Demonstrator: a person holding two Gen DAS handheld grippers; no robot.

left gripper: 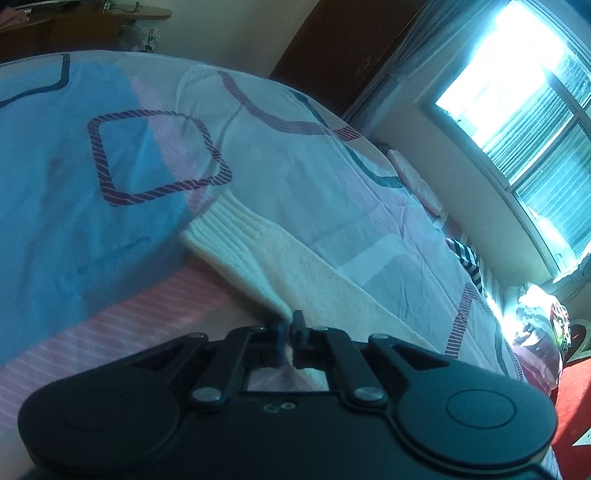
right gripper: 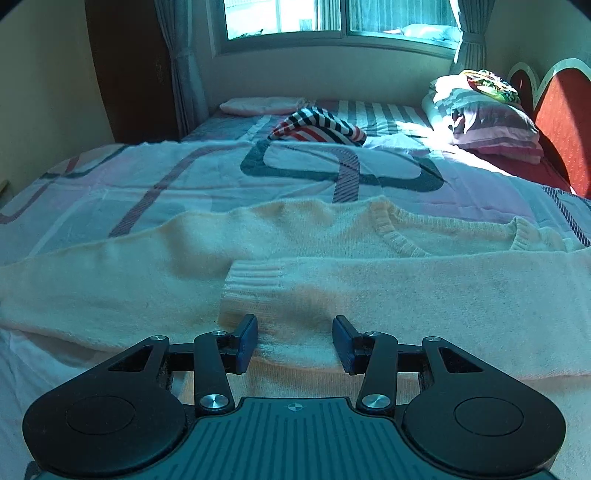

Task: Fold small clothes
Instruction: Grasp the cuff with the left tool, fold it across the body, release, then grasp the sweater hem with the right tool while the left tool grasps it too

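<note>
A cream knit sweater (right gripper: 325, 229) lies flat across the bed, with its V-neck at the right and one sleeve folded over the body, ribbed cuff (right gripper: 255, 280) near the middle. In the left wrist view the sweater (left gripper: 295, 266) runs away from me, with a ribbed cuff (left gripper: 225, 225) at its far end. My left gripper (left gripper: 290, 328) is shut on a pinched edge of that sweater. My right gripper (right gripper: 295, 339) hovers low over the folded sleeve, open, its blue pads (right gripper: 247, 339) apart with the knit lying flat between them.
The bedsheet (right gripper: 147, 177) has pink, white and blue patches with dark loops. A striped garment (right gripper: 317, 129) lies farther back, a pink folded item (right gripper: 262, 105) by the wall, and pillows (right gripper: 487, 122) at the red headboard (right gripper: 561, 110). A window (right gripper: 332, 18) lies beyond the bed.
</note>
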